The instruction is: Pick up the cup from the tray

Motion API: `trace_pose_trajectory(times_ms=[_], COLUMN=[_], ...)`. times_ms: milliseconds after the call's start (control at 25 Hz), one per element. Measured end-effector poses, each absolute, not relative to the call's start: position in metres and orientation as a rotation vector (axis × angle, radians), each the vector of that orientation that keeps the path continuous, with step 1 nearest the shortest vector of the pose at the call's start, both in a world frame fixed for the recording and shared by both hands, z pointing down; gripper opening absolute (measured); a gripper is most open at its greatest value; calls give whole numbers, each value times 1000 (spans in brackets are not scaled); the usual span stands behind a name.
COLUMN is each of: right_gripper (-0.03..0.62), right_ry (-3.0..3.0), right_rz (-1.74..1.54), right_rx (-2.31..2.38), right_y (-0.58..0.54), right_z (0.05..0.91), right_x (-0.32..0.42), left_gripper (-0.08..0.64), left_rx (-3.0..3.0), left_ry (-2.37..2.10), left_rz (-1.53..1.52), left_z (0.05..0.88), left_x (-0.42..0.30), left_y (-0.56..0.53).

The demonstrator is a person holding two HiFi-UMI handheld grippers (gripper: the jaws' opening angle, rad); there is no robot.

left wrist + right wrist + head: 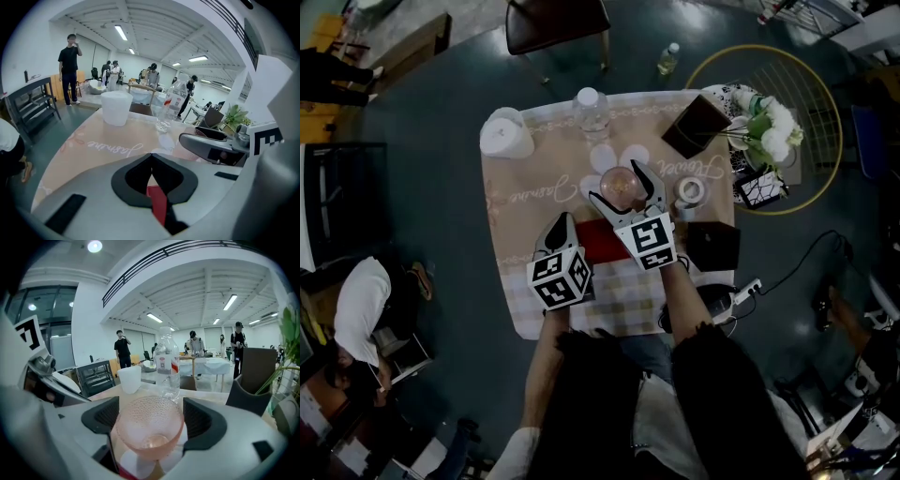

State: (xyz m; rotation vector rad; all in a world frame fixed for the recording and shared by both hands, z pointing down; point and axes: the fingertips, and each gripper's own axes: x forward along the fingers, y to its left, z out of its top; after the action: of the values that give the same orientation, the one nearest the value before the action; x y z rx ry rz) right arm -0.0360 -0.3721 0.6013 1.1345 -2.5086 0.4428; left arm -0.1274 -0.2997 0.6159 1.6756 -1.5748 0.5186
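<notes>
A pink dimpled glass cup [620,187] [149,425] sits between the jaws of my right gripper [623,182] [150,417], whose pads touch its sides. It is over the white flower print just beyond the red tray [602,242] [157,204]; I cannot tell whether it is lifted. My left gripper [563,218] [151,157] is at the tray's left edge, its jaws shut with nothing between them. The red tray shows through the gap under the left jaws.
On the tablecloth are a white tub [506,134] [116,108], a clear water bottle [591,108] [167,364], a dark box [696,125], white flowers [766,127], a tape roll [690,191] and a black box [713,246]. A chair [555,23] stands beyond the table.
</notes>
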Motion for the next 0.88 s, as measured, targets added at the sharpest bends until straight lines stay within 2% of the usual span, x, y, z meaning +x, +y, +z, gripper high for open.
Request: trace_pose_trajectory(times_ms=[880], right_gripper=[405], right_ry=[-2604], right_rz=[386], right_rx=[1166], right_y=[-318], right_z=[483], right_x=[-30], left_gripper=[9], left_rx=[1923], left_ry=[-1579], left_rz=[361], left_z=[511], left_x=[-100], left_y=[-298])
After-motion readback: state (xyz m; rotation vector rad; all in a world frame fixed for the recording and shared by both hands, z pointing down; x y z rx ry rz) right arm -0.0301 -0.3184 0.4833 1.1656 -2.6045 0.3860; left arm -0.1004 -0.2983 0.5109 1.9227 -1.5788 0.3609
